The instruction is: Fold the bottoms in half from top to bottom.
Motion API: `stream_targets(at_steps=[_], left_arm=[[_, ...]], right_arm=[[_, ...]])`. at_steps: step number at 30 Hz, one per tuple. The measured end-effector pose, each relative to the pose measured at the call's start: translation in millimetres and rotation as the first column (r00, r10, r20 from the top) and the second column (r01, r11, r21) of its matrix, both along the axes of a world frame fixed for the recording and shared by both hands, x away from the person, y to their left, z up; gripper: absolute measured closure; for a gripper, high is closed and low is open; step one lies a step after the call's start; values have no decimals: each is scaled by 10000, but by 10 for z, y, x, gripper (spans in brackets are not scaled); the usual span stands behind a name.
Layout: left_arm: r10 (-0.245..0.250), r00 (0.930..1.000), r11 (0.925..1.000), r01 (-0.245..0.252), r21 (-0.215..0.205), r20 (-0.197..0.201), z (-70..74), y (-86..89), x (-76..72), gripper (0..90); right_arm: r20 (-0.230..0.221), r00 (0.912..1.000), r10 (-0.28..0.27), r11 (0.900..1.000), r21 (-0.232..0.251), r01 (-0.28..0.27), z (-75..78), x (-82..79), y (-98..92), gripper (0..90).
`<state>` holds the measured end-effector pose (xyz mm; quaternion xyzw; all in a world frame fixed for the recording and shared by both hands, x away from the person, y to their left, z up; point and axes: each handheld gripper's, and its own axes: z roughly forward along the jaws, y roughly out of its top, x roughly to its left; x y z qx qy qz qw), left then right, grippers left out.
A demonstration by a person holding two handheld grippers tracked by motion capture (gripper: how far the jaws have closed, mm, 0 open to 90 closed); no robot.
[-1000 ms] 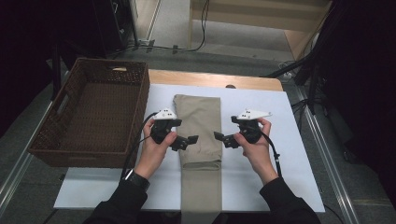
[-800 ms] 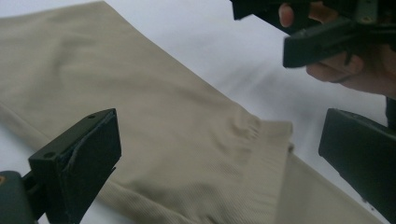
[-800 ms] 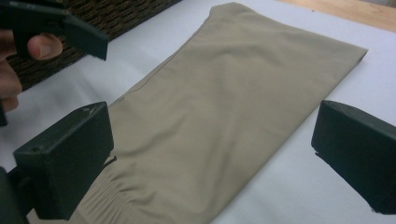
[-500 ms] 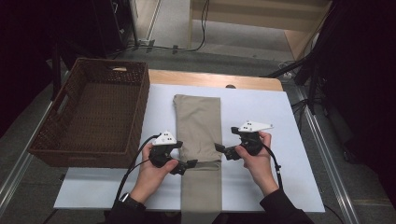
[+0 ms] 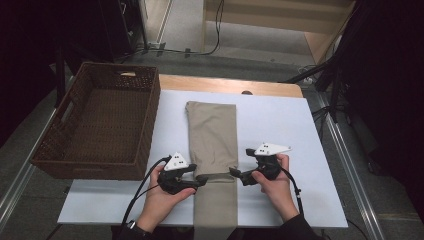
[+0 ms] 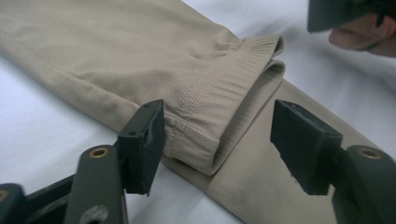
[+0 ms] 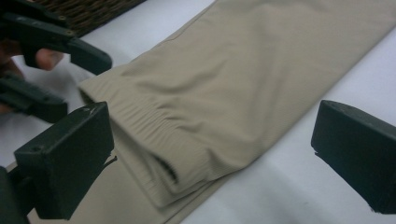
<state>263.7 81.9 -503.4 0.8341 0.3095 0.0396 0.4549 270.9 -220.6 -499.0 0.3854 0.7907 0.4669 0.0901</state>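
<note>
Beige trousers [image 5: 212,135] lie folded lengthwise on the white table cover [image 5: 280,130], with an elastic band end doubled over the lower layer near the front. My left gripper [image 5: 202,179] sits at the left edge of that band. Its jaws have just been closing; the band's folded corner [image 6: 201,140] lies between them, and the pads stand apart from it on one side. My right gripper [image 5: 234,172] is at the band's right edge, jaws wide open around the fold [image 7: 187,158]. The trousers' lower layer hangs over the table's front edge.
A dark wicker basket [image 5: 150,115] stands to the left of the trousers, its near right corner close to my left hand. A wooden table edge [image 5: 225,85] shows at the back. Bare white cover lies right of the trousers.
Both grippers have moved along the trousers toward the table's front and lowered to the folded band. The left jaws have narrowed around the band's corner.
</note>
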Motion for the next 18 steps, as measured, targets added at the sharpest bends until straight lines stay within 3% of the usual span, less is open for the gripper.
stream_targets(at_steps=[13, 15, 18], left_arm=[[431, 9990, 9985, -436, 324, 155, -40, 0, -53, 469], [469, 9987, 9979, -478, 428, 196, -44, -11, -60, 478], [620, 9977, 9957, -638, 675, 285, -50, -27, -66, 502]], right_arm=[[-298, 9984, 475, 9983, -323, -485, -188, -223, 59, 0], [-200, 9995, 227, 9990, -377, -235, -186, -247, 63, 156], [-60, 10000, -66, 9985, -535, 63, -184, -259, 86, 182]])
